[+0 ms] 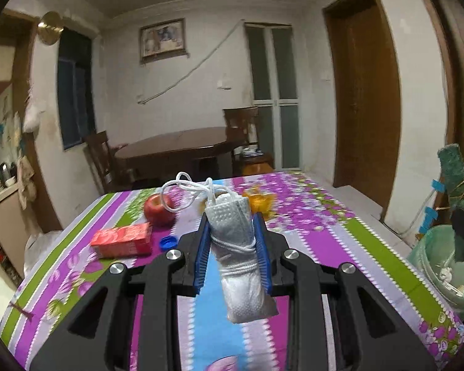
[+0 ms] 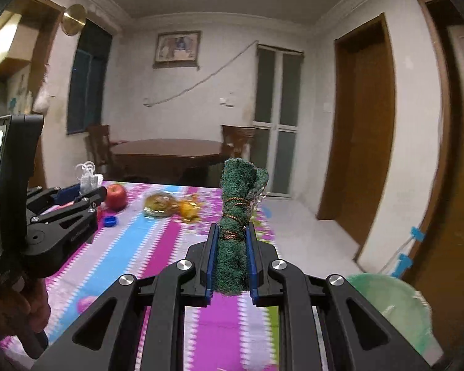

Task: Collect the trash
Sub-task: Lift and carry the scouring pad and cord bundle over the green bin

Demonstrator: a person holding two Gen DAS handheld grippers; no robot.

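Red apple on striped floral tablecloth; brown dining table behind.

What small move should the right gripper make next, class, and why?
Probably carry the green scouring roll rightward over the green-lined bin before letting go: the right gripper is shut on the roll, above the tablecloth, and the bin sits beside the table.

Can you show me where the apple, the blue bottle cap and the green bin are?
apple (image 1: 158, 209): left wrist view, its red front.
blue bottle cap (image 1: 168, 242): left wrist view, its top.
green bin (image 2: 396, 303): right wrist view, its rim.
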